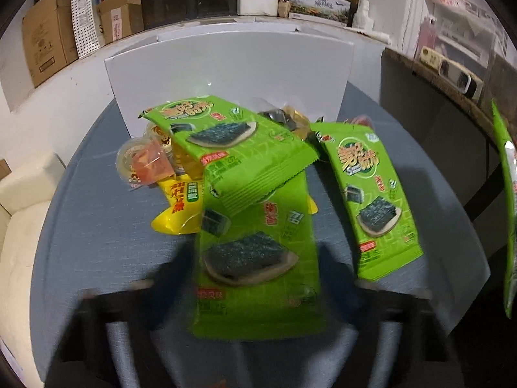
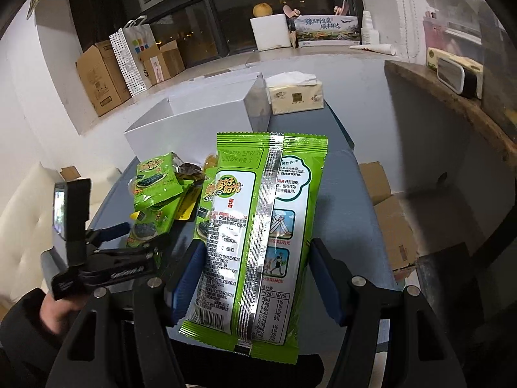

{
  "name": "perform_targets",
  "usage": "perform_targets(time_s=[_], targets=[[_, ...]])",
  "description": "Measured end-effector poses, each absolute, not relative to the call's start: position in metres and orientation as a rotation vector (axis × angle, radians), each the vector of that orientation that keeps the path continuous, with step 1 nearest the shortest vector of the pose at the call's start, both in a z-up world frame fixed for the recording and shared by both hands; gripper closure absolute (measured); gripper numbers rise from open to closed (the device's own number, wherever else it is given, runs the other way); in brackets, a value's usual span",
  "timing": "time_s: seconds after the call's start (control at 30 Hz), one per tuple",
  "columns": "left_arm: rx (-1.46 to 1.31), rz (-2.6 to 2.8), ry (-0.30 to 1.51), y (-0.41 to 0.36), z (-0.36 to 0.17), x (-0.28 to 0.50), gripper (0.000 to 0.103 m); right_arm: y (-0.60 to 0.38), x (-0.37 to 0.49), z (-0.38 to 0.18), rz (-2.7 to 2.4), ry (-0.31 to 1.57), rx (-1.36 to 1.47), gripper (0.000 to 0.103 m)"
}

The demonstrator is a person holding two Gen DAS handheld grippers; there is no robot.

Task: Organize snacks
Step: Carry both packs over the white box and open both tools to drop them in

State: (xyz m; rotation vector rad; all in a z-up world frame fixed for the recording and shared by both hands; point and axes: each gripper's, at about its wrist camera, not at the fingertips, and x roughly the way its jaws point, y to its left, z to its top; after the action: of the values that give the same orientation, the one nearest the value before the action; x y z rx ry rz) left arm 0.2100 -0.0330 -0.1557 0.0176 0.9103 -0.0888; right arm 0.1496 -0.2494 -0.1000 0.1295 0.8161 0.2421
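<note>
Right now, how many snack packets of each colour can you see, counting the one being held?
Green seaweed packets: 4
Yellow packets: 1
Total: 5

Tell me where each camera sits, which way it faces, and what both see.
Left wrist: on the left claw, angled down at a green seaweed packet between its blurred fingers.
Right wrist: on the right claw, which grips a packet back-side up; the left claw and a hand show at left.
Shared: the snack pile, white box, blue table.
</note>
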Motion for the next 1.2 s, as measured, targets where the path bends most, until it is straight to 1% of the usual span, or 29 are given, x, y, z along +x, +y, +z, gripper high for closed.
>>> perform_targets(time_s=[0.2,0.47,0.57,0.7,0.77,0.9,1.13,1.2], targets=[[-0.010,-0.131,0.905,-0.033,-0.147,0.196,0.031,-0.247,0.149,-0.100,0.264,0.814,0.128,0.033],[-0.029,-0.207,0.875,-0.036,-0.131,0.128,0.031,-0.242,0.145,-0.101,0.295,0.814,0.133,0.033],[-0.046,-0.195,0.826,-0.029,-0.113,0.118,0.031,-0.237,0.149,-0.097,0.307,0.804,0.121,0.033],[-0.078,-0.189,0.751,-0.016,-0.075,0.122,0.031,-0.222,0.163,-0.082,0.333,0.772,0.083,0.033],[-0.070,-0.190,0.706,-0.013,-0.056,0.132,0.031,-0.213,0.175,-0.070,0.369,0.743,0.071,0.033],[-0.058,-0.148,0.651,-0.003,-0.027,0.187,0.031,-0.194,0.220,-0.048,0.388,0.709,0.046,0.033],[-0.057,-0.072,0.666,0.028,-0.011,0.323,0.031,-0.155,0.343,-0.030,0.429,0.727,0.051,0.033],[-0.053,-0.060,0.682,0.039,-0.012,0.350,0.031,-0.149,0.372,-0.031,0.414,0.752,0.052,0.033]])
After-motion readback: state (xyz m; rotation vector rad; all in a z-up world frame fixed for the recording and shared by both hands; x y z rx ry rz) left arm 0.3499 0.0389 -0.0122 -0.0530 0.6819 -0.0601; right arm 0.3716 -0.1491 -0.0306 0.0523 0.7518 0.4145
